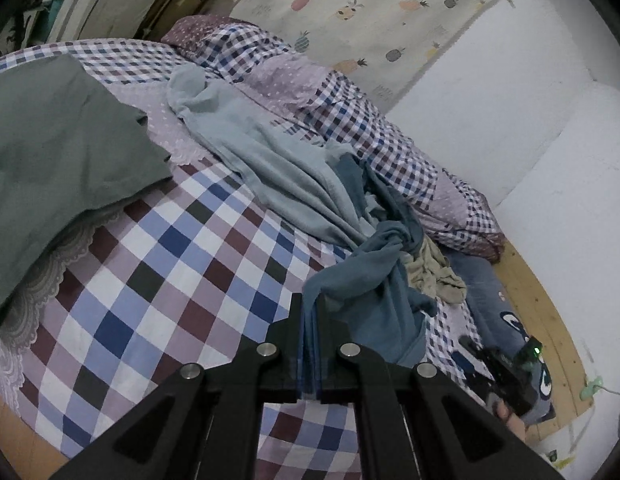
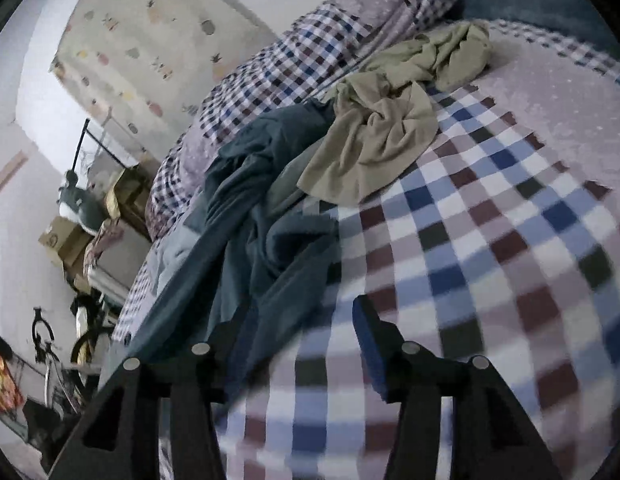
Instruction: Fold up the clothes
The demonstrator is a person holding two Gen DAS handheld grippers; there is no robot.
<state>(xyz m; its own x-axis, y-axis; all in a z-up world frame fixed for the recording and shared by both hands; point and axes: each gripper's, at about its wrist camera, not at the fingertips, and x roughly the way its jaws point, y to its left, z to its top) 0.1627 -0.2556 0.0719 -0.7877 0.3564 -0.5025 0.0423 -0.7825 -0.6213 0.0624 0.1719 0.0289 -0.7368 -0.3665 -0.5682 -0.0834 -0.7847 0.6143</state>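
A dark teal garment [image 1: 373, 264] lies bunched on the checked bed sheet [image 1: 158, 264]. My left gripper [image 1: 309, 300] is shut on one edge of it, and the cloth runs back between the jaws. In the right wrist view the same teal garment [image 2: 262, 208] stretches down past the left finger [image 2: 234, 324] of my right gripper [image 2: 302, 316], which stands open just above the sheet [image 2: 489, 240]. A crumpled beige garment [image 2: 373, 140] lies beyond it. A light blue garment [image 1: 262, 152] is spread out further up the bed. My right gripper [image 1: 505, 372] also shows at the lower right of the left wrist view.
A flat grey-green garment [image 1: 50, 140] covers the bed's left side. A rolled checked quilt [image 1: 349, 116] runs along the wall under a pineapple-print curtain [image 1: 369, 12]. The wooden bed frame [image 1: 541, 300], a blue printed cloth [image 1: 485, 300], boxes [image 2: 66, 240] and a bicycle [image 2: 50, 344] border the bed.
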